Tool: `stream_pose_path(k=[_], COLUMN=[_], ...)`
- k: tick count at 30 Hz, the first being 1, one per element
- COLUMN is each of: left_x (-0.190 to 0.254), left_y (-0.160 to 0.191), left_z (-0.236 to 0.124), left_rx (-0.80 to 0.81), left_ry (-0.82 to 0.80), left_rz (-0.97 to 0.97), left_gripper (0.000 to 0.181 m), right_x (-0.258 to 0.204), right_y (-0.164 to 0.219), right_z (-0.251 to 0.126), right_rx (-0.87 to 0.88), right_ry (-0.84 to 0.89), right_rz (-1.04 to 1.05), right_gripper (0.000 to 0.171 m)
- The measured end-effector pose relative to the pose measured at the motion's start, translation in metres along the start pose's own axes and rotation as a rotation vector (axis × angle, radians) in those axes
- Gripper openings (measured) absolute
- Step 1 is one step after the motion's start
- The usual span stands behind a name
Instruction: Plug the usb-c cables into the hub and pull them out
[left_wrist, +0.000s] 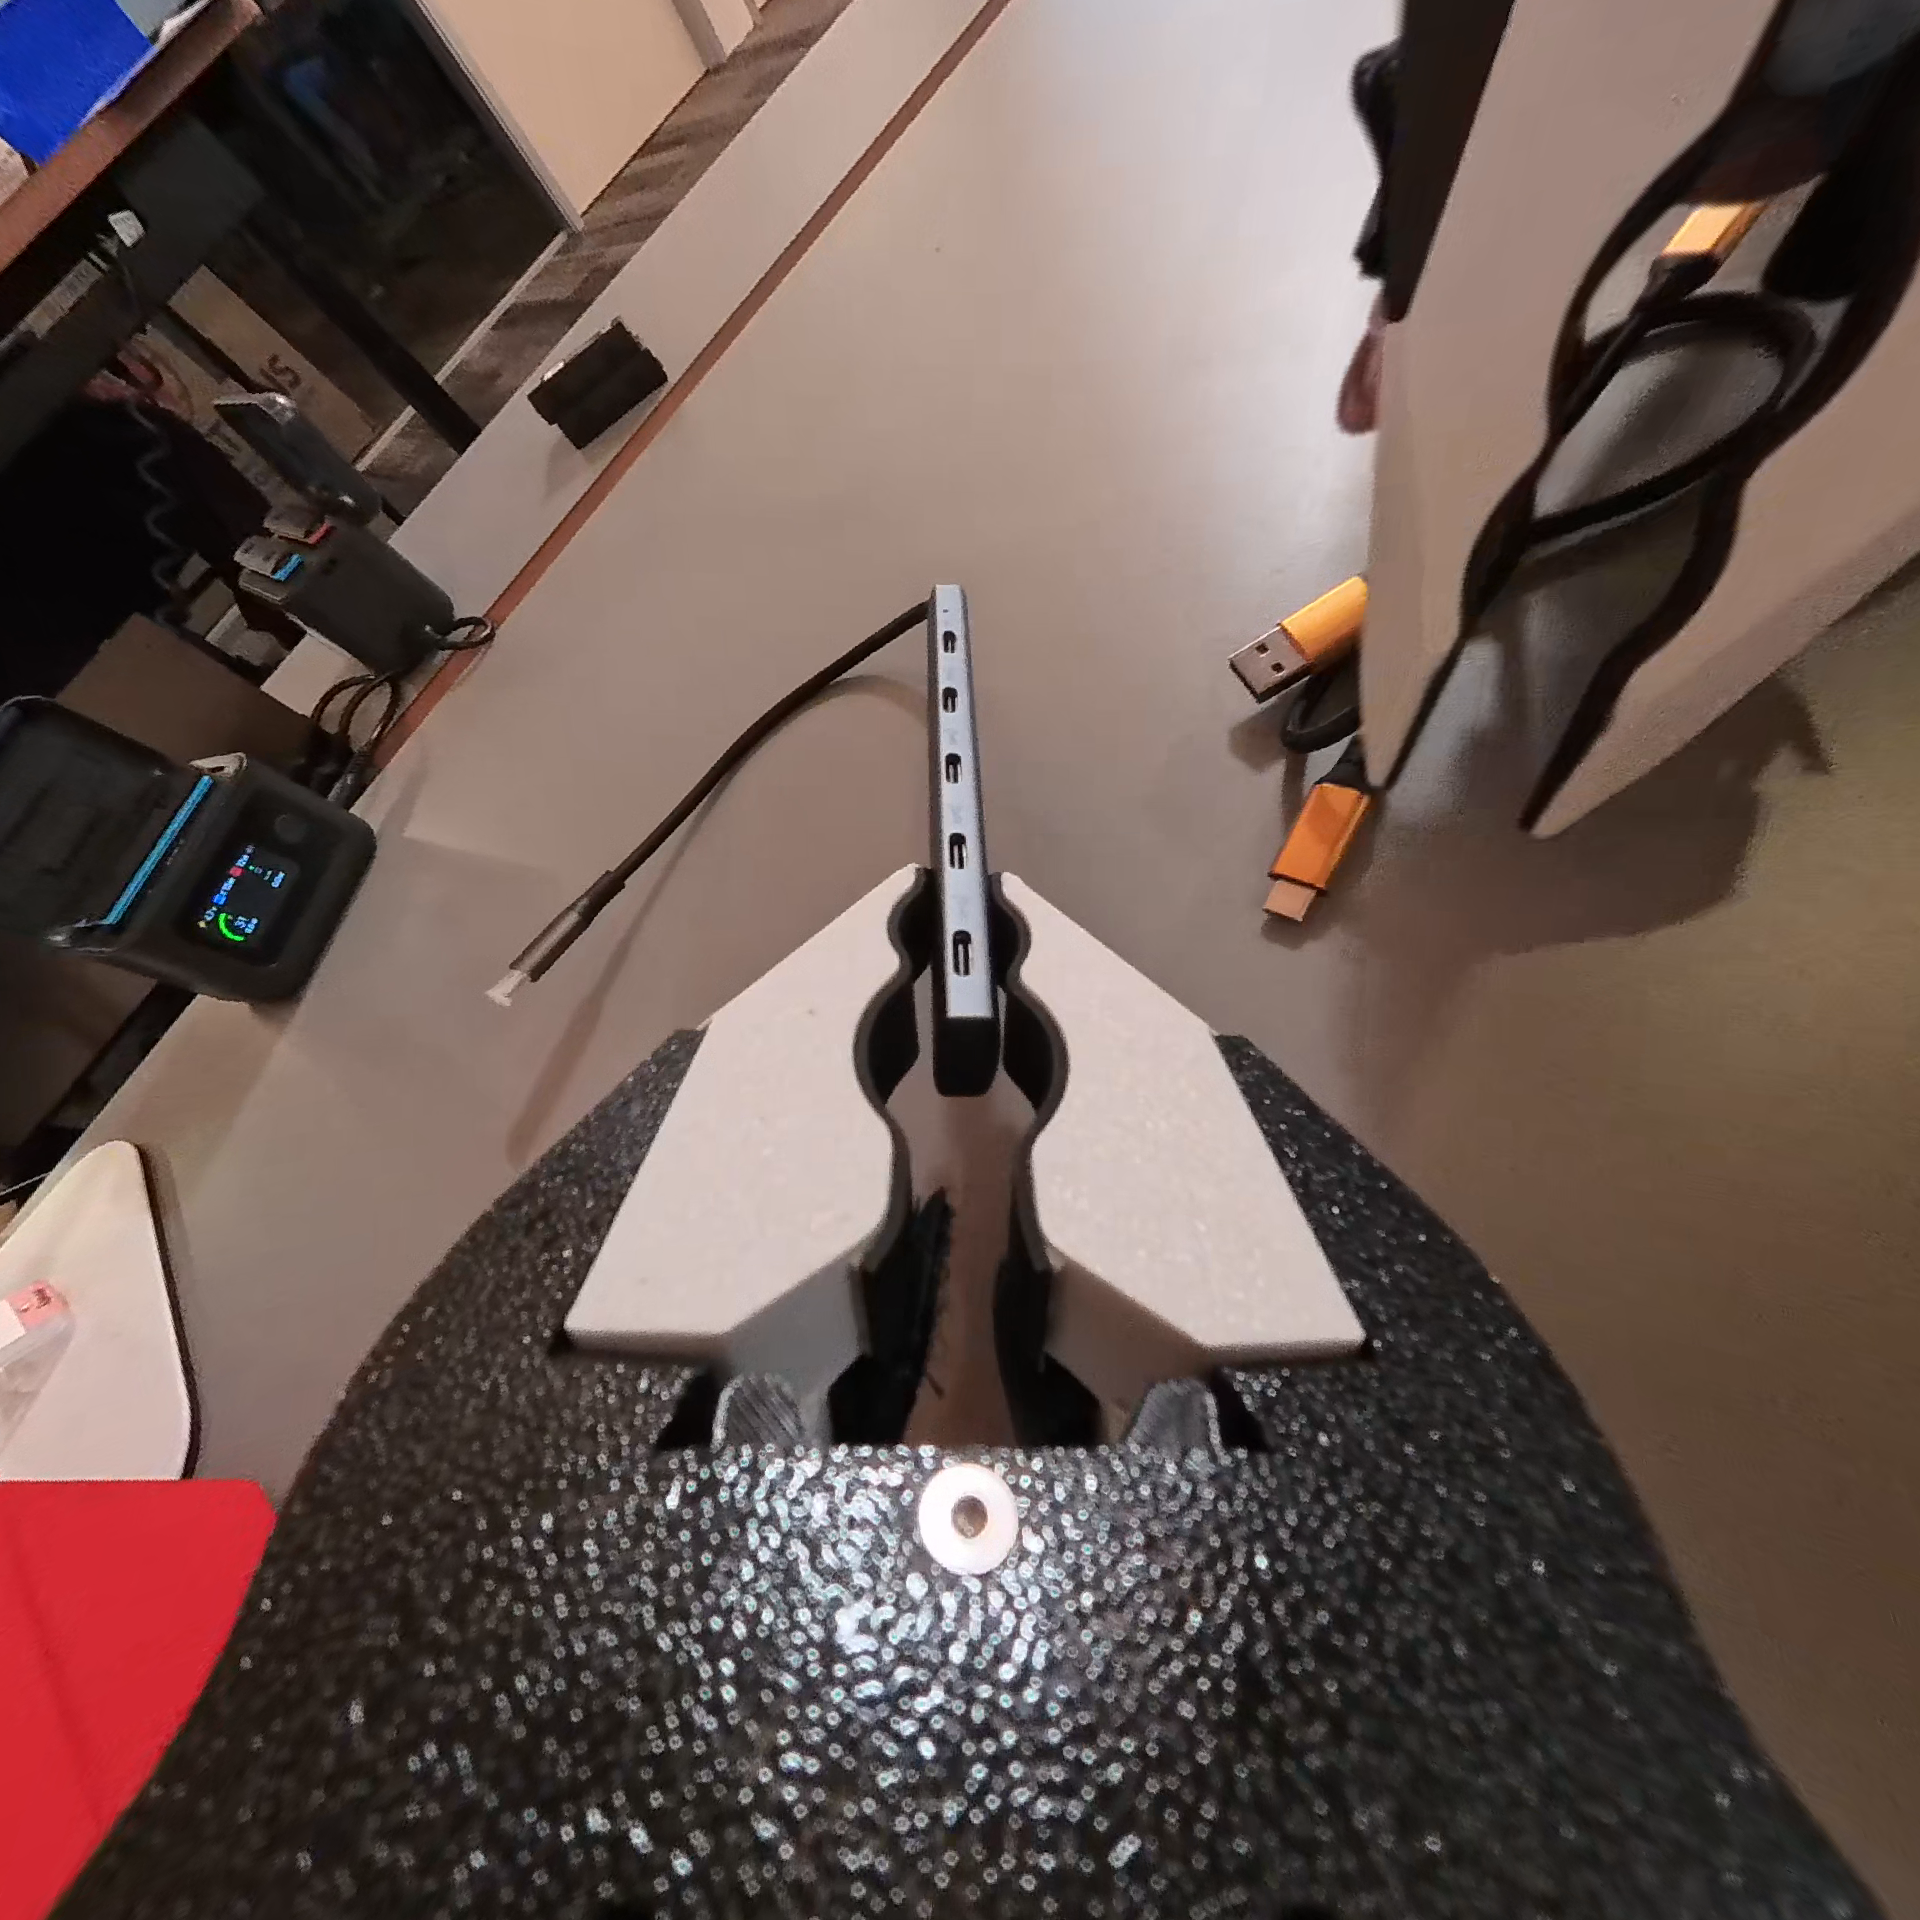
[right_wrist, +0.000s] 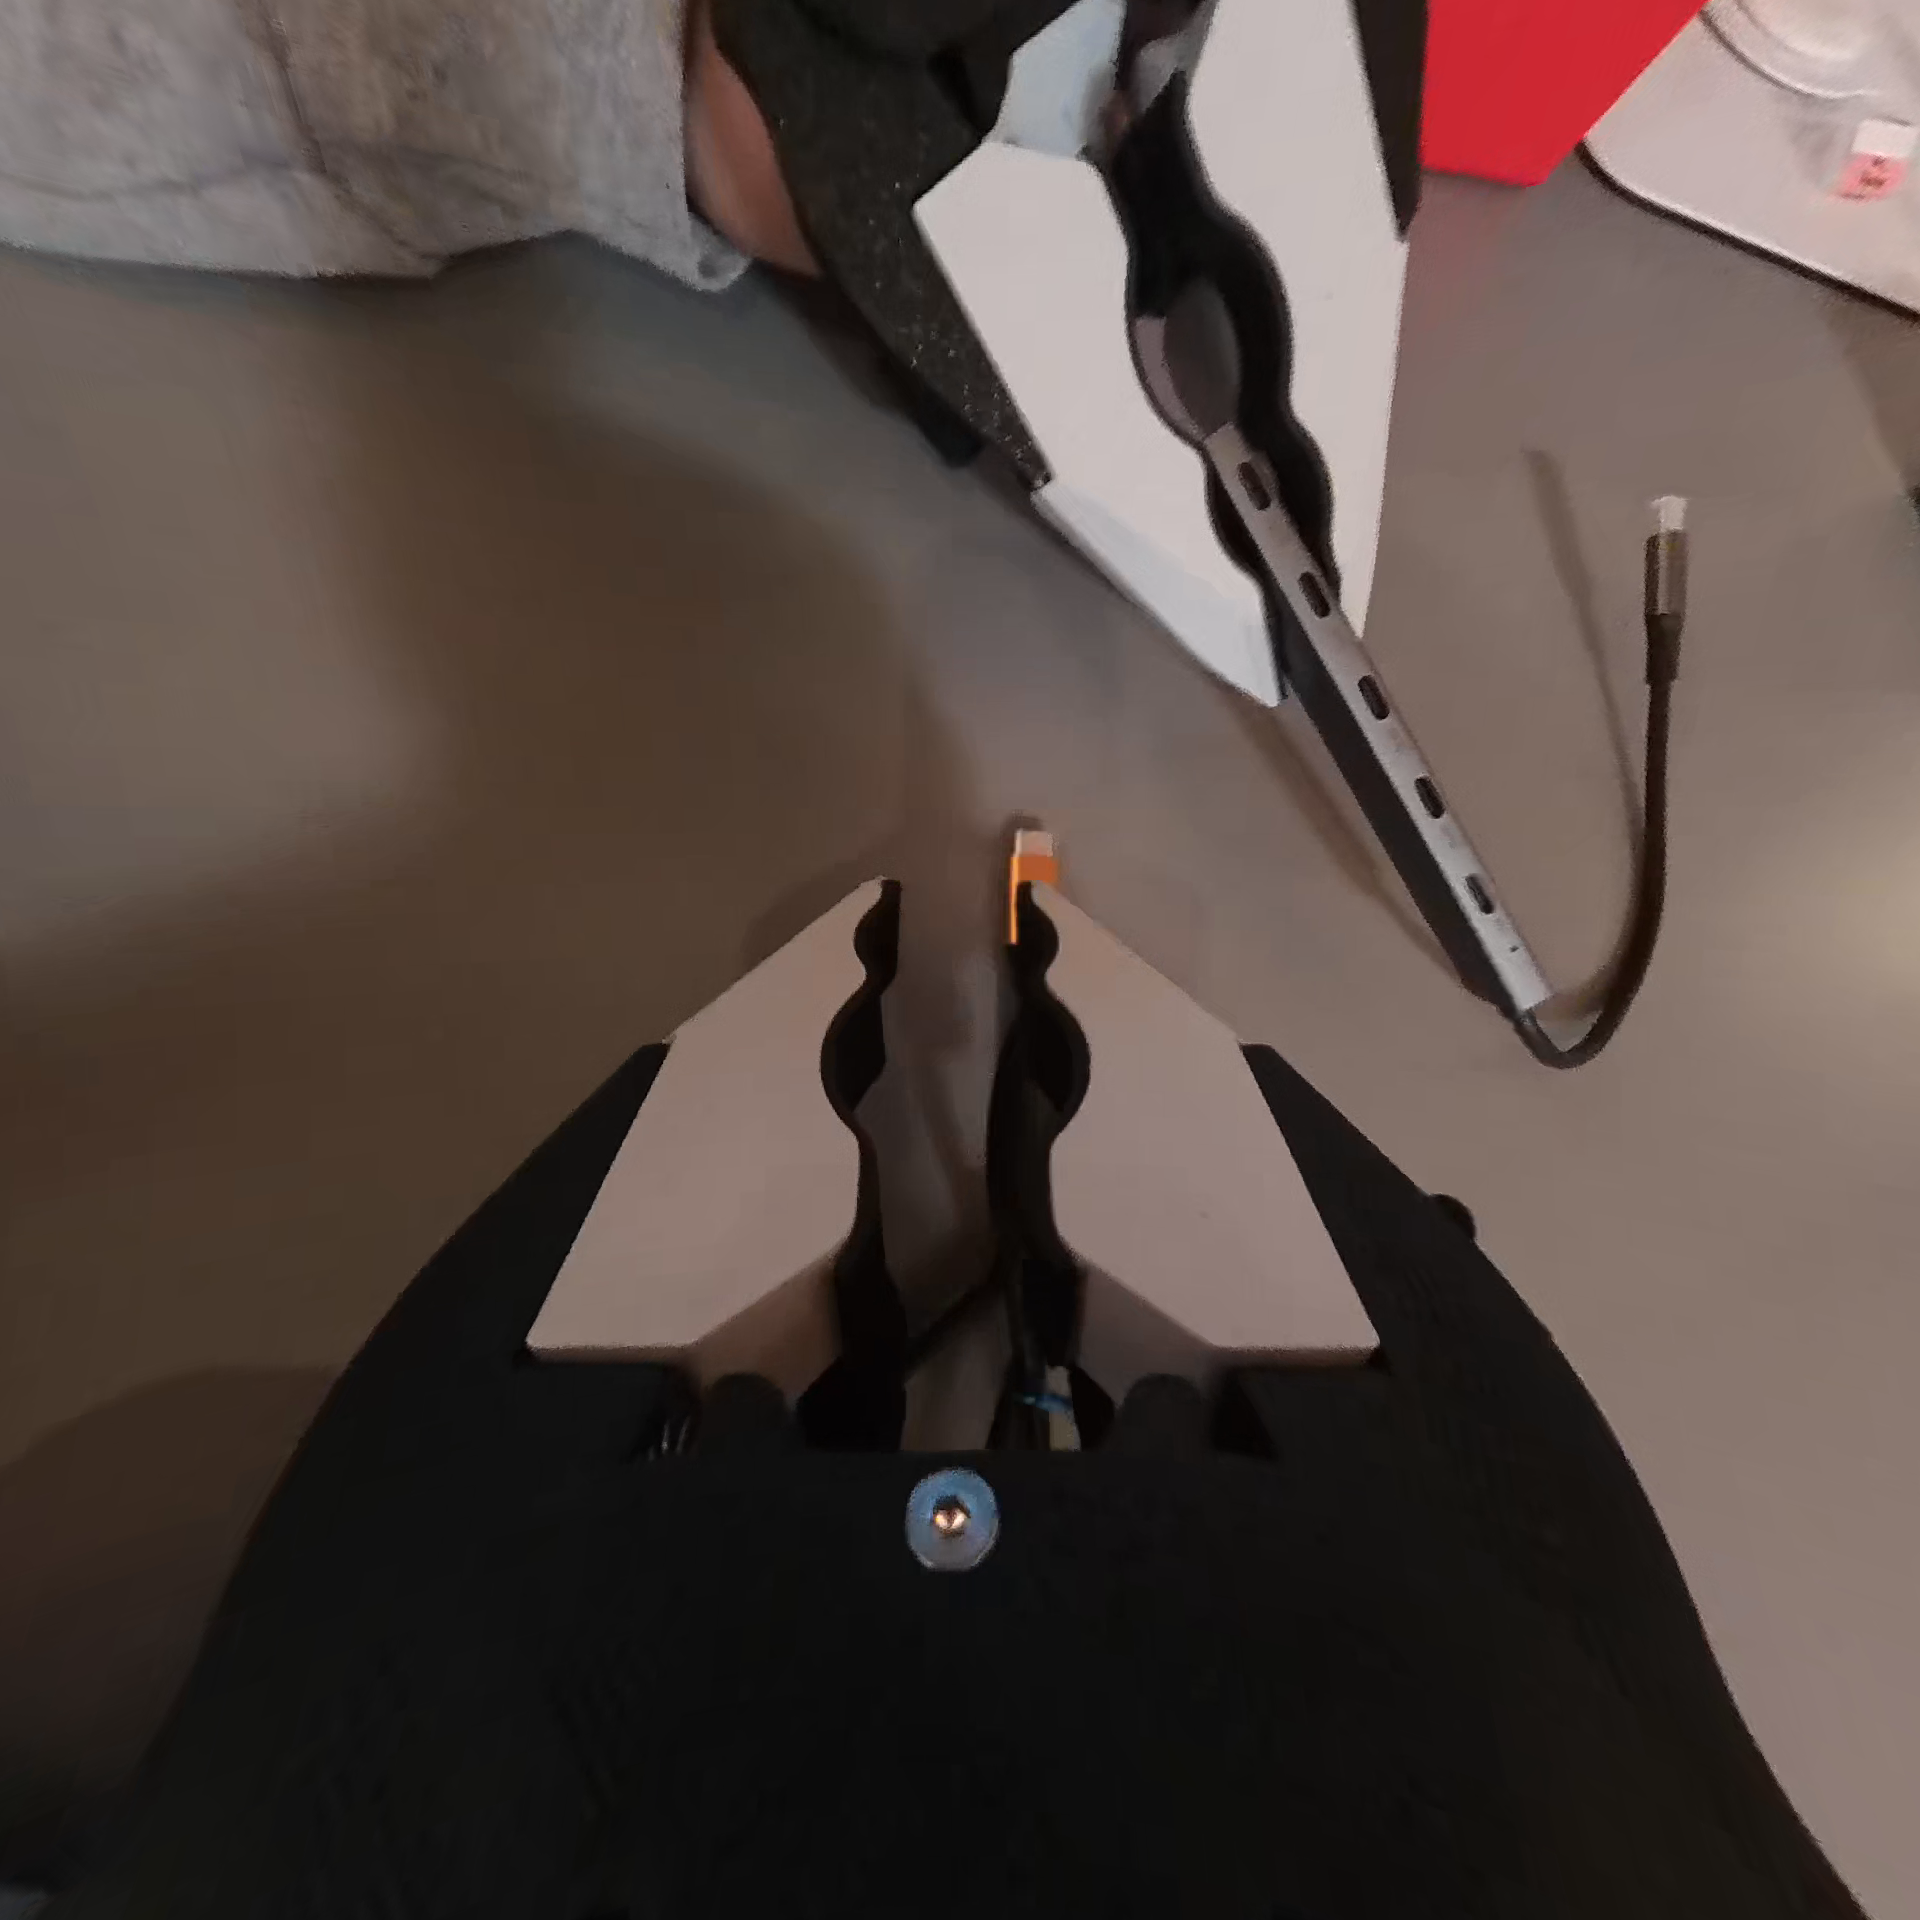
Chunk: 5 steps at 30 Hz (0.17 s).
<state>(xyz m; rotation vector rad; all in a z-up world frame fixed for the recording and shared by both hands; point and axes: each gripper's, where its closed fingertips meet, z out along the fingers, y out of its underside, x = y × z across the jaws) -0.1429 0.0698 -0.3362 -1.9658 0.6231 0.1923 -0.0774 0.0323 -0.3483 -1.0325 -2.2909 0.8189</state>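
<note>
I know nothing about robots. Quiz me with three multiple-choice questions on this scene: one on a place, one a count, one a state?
1. Where is the grey hub? A flat on the table; B between the left gripper fingers; C on a red folder.
2. How many ports show along its edge? A two; B five; C nine.
3. Are those ports occupied? A all empty; B one plugged; C all filled.
Answers: B, the fingers clamp its near end; B, five slots line the edge; A, no plug sits in any.
</note>
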Motion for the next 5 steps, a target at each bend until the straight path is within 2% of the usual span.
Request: stream_pose_path(k=[2, 5], left_x=[0.0, 0.0], left_y=[0.0, 0.001], left_z=[0.0, 0.0], left_rx=[-0.001, -0.001], left_ry=[0.001, 0.003], left_rz=[0.004, 0.009], left_gripper=[0.007, 0.007], right_x=[0.009, 0.018], right_y=[0.0, 0.02], right_z=[0.0, 0.005], right_rx=[-0.007, -0.159], right_ry=[0.021, 0.012], right_rz=[0.021, 0.058], right_gripper=[0.026, 0.034])
